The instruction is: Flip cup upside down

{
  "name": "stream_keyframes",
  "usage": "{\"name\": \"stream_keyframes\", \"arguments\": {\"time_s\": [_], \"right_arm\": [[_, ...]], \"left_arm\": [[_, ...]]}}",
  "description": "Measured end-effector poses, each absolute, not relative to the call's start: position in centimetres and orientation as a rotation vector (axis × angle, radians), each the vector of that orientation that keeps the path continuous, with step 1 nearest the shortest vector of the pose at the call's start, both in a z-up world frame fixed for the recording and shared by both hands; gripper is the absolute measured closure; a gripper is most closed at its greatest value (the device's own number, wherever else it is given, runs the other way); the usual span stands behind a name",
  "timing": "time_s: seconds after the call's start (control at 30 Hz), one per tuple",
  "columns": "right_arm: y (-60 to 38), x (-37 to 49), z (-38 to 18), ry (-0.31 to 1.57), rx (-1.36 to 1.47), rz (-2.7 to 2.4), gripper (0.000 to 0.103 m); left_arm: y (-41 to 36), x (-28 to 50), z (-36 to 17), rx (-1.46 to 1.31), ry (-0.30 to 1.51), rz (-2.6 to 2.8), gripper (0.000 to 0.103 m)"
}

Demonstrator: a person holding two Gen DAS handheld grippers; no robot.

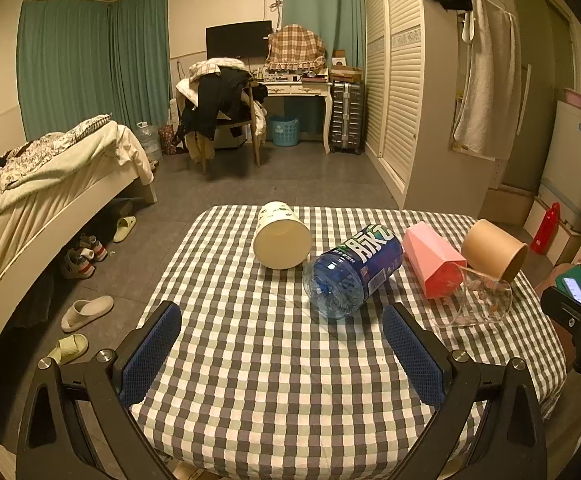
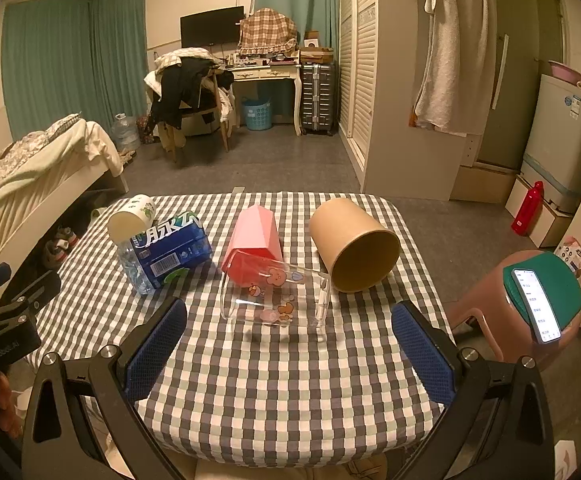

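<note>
Several cups lie on their sides on the checked table (image 1: pixel 274 380). A white paper cup (image 1: pixel 280 236) lies at the far left, its mouth toward me; it also shows in the right wrist view (image 2: pixel 130 216). A pink cup (image 2: pixel 254 236), a clear glass cup with cartoon prints (image 2: pixel 274 296) and a brown paper cup (image 2: pixel 354 240) lie to the right. My left gripper (image 1: pixel 282 354) is open and empty, short of the blue bottle. My right gripper (image 2: pixel 288 354) is open and empty, just short of the glass cup.
A blue water bottle (image 1: pixel 354 270) lies on its side between the white cup and the pink cup. A stool with a phone (image 2: pixel 536 304) stands right of the table. A bed (image 1: pixel 30 184) and slippers (image 1: pixel 86 312) are to the left.
</note>
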State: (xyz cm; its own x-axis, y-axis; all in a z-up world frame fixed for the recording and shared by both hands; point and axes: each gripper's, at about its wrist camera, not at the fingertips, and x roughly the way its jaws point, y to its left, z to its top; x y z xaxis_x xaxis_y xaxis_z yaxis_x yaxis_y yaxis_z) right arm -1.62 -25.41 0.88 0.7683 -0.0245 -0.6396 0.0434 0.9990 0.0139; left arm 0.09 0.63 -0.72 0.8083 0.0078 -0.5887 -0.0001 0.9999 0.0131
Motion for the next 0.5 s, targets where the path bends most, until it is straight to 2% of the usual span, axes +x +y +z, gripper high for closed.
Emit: {"name": "stream_keyframes", "arguments": {"time_s": [0.5], "right_arm": [[-25.63, -1.94, 1.25, 0.698, 0.036, -0.05, 0.0]], "left_arm": [[0.55, 0.07, -0.75, 0.015, 0.631, 0.005, 0.0]]}}
